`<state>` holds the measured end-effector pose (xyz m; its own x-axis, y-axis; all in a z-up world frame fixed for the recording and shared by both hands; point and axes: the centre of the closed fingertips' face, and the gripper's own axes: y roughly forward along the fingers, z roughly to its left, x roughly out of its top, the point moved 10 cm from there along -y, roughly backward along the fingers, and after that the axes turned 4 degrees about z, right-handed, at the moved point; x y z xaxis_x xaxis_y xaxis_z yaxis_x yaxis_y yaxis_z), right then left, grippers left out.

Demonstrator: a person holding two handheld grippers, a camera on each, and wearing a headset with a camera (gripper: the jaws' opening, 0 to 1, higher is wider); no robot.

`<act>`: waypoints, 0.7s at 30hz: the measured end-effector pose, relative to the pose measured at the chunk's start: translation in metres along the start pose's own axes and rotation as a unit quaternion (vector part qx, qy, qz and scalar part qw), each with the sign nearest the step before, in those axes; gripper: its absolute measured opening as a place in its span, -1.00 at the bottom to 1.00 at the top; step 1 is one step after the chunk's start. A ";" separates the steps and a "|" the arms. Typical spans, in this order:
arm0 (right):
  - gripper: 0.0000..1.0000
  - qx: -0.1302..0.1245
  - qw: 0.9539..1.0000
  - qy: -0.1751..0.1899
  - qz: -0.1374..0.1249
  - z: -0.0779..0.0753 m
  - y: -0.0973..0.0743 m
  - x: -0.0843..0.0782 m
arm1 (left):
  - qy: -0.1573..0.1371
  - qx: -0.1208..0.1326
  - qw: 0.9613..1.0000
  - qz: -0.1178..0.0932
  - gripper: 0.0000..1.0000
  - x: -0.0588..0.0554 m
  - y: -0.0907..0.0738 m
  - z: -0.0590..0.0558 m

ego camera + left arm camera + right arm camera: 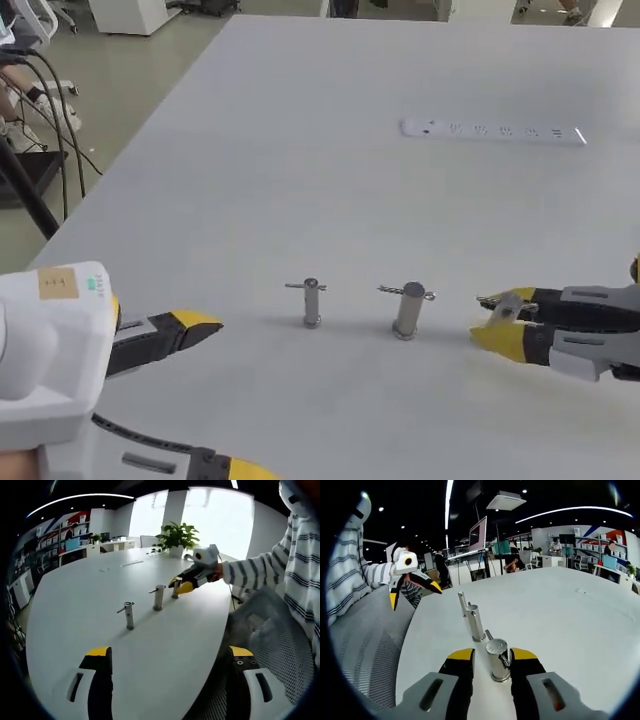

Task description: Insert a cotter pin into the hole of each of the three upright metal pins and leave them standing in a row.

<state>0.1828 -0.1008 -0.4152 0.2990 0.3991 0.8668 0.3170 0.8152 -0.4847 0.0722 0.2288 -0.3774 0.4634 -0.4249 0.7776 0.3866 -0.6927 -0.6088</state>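
Left tool [170, 652] hovers level over the tabletop [300, 150], jaws wide apart. Two metal pins [311, 303] stand upright, their cotter pins [404, 291] horizontal. Right tool [492, 654] flanks the upright third metal pin [498, 665]; whether it grips, I cannot tell.

Dull grey metal pins [407, 312], faintly shiny; smooth matt white table [300, 160]; slightly glossy yellow-and-black plastic on right gripper [478, 320]; white plastic strip [492, 131]; mesh chair [280, 630]; striped cloth sleeve [250, 572]
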 end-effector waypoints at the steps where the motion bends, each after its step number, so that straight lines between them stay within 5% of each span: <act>1: -0.45 -0.002 1.000 0.000 -0.001 0.001 -0.001 0.000 | 0.000 0.000 1.000 0.000 0.87 0.000 0.000 0.000; 10: 0.05 -0.037 0.998 0.028 -0.031 0.005 -0.014 0.019 | 0.012 0.000 1.000 -0.014 0.87 0.007 -0.002 0.001; 17: 0.25 -0.078 0.990 0.064 -0.101 0.015 -0.029 0.036 | 0.010 0.005 1.000 -0.027 0.87 0.011 -0.006 0.003; 21: 0.45 -0.097 0.986 0.078 -0.107 0.021 -0.034 0.034 | 0.007 0.007 0.999 -0.035 0.87 0.012 -0.009 0.003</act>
<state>0.1634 -0.1065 -0.3664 0.3364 0.1439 0.9307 0.5493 0.7727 -0.3180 0.0773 0.2315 -0.3633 0.4240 -0.3831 0.8207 0.4292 -0.7130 -0.5545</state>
